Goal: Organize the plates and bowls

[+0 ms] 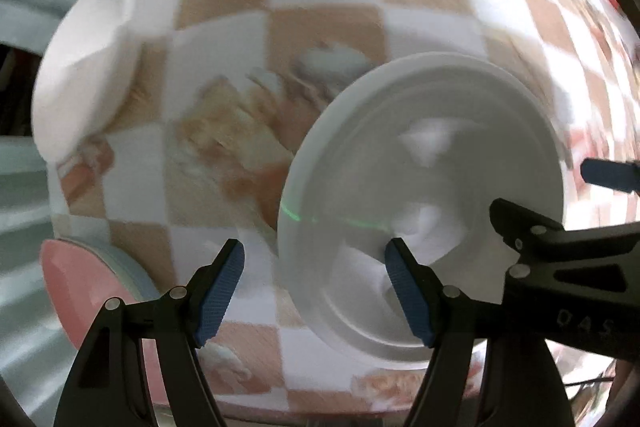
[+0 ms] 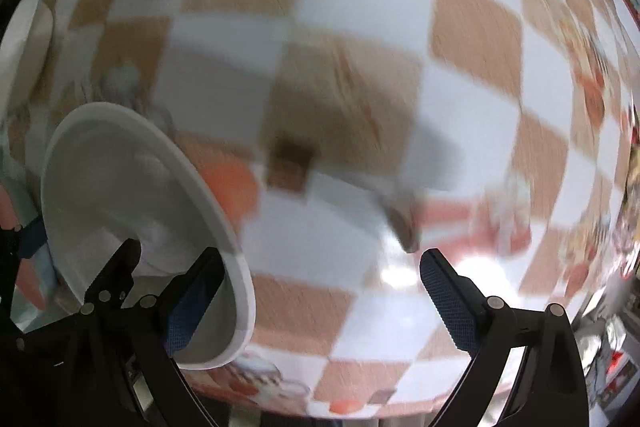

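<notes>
White plate (image 1: 420,195) at 3 o'clock between both open, empty grippers (image 1: 316,291) (image 2: 316,303) (blurred); dishes at 9, 12 o'clock unstacked.

a checked tablecloth (image 1: 320,39) in white and tan squares covers the table, with printed food pictures in orange and brown scattered over it. at about nine o'clock beyond the table edge hangs a pale ribbed curtain (image 1: 24,187), blurred.
</notes>
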